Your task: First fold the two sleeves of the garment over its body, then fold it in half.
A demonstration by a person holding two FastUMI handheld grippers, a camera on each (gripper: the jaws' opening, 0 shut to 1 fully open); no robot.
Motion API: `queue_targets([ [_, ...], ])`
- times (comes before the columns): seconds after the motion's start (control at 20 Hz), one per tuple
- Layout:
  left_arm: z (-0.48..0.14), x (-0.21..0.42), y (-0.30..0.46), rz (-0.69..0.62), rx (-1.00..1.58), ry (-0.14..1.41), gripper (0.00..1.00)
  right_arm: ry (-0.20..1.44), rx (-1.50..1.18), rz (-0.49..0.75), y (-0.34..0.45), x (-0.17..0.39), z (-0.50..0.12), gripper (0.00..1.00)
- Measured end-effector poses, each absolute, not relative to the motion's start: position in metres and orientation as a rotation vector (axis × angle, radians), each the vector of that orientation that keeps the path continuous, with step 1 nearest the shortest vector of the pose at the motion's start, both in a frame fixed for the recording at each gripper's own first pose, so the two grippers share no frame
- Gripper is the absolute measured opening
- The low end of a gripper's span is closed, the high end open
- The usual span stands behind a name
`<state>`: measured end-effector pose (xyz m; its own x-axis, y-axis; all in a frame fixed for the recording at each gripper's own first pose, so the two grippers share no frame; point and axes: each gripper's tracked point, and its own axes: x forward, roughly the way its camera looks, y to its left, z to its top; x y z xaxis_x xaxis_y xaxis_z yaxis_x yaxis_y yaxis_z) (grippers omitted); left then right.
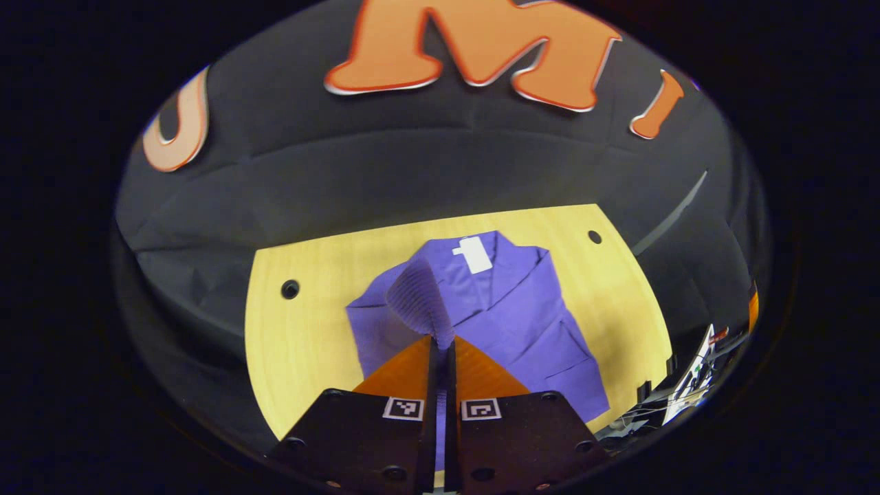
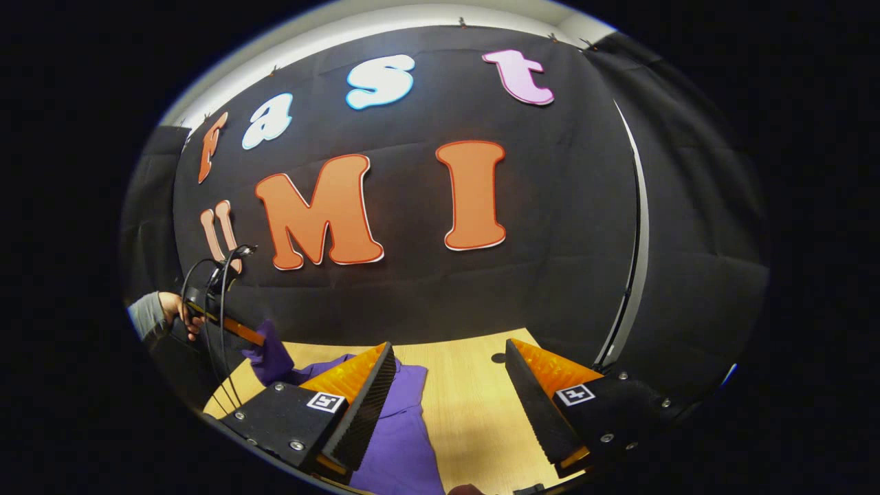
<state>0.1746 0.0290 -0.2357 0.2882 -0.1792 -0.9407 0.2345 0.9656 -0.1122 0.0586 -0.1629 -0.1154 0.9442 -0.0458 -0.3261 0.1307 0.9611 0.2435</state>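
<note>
A purple garment [image 1: 522, 323] lies collar-away on a yellow wooden table [image 1: 302, 344], with a white label [image 1: 474, 254] at its neck. One sleeve lies folded across the body. My left gripper [image 1: 442, 340] is shut on the other sleeve [image 1: 419, 302] and holds it lifted above the garment. In the right gripper view, the left gripper [image 2: 240, 330], held by a hand [image 2: 172, 309], carries that purple sleeve [image 2: 271, 357] at the far left. My right gripper [image 2: 449, 346] hangs open over the table [image 2: 467, 412], with nothing between its fingers. The garment [image 2: 402, 440] lies under its left finger.
The table has small round holes [image 1: 290, 289] [image 1: 595, 236] [image 2: 500, 357] near its far corners. Black cloth walls stand close behind the table. Cables and loose clutter [image 1: 694, 378] sit beyond the table's right edge.
</note>
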Motion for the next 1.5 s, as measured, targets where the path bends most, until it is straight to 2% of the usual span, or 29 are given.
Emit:
queue_targets([
  [0.05,-0.236,0.178,0.008,-0.299,0.056,1.244,0.06,0.332,0.274,-0.098,-0.170,0.056,-0.122,1.00],
  [0.1,-0.239,0.182,-0.012,-0.321,0.065,1.244,0.06,0.342,0.280,-0.110,-0.179,0.054,-0.128,0.95],
  [0.2,-0.242,0.186,-0.048,-0.360,0.073,1.249,0.06,0.347,0.299,-0.125,-0.193,0.049,-0.134,0.95],
  [0.25,-0.245,0.187,-0.064,-0.376,0.076,1.252,0.06,0.344,0.308,-0.126,-0.197,0.048,-0.136,1.00],
  [0.3,-0.250,0.186,-0.079,-0.390,0.073,1.261,0.06,0.347,0.312,-0.131,-0.202,0.047,-0.138,0.95],
  [0.5,-0.267,0.193,-0.127,-0.419,0.069,1.249,0.07,0.360,0.312,-0.139,-0.220,0.042,-0.149,0.95],
  [0.7,-0.264,0.190,-0.167,-0.478,-0.015,1.191,0.34,0.385,0.324,-0.124,-0.223,0.045,-0.161,0.95],
  [0.75,-0.257,0.190,-0.170,-0.492,-0.028,1.170,0.44,0.391,0.323,-0.122,-0.224,0.046,-0.163,0.95],
  [0.8,-0.250,0.190,-0.168,-0.492,-0.027,1.147,0.48,0.395,0.323,-0.111,-0.223,0.049,-0.164,0.95],
  [0.85,-0.243,0.191,-0.164,-0.488,-0.025,1.118,0.55,0.399,0.321,-0.104,-0.220,0.052,-0.166,0.95],
  [0.9,-0.237,0.191,-0.159,-0.479,-0.019,1.091,0.57,0.401,0.320,-0.090,-0.217,0.056,-0.167,0.95],
  [0.95,-0.228,0.192,-0.151,-0.471,-0.017,1.052,0.67,0.406,0.317,-0.078,-0.212,0.059,-0.169,0.95],
  [1.0,-0.218,0.193,-0.141,-0.454,-0.012,1.011,0.72,0.410,0.313,-0.062,-0.206,0.063,-0.170,0.95],
  [1.05,-0.208,0.195,-0.132,-0.438,-0.010,0.964,0.84,0.413,0.308,-0.044,-0.200,0.067,-0.171,0.95],
  [1.15,-0.185,0.193,-0.110,-0.387,-0.001,0.877,0.95,0.417,0.290,-0.010,-0.187,0.073,-0.171,0.95],
  [1.5,-0.118,0.151,-0.008,-0.159,0.094,0.602,0.98,0.469,0.233,0.101,-0.132,0.080,-0.184,0.96],
])
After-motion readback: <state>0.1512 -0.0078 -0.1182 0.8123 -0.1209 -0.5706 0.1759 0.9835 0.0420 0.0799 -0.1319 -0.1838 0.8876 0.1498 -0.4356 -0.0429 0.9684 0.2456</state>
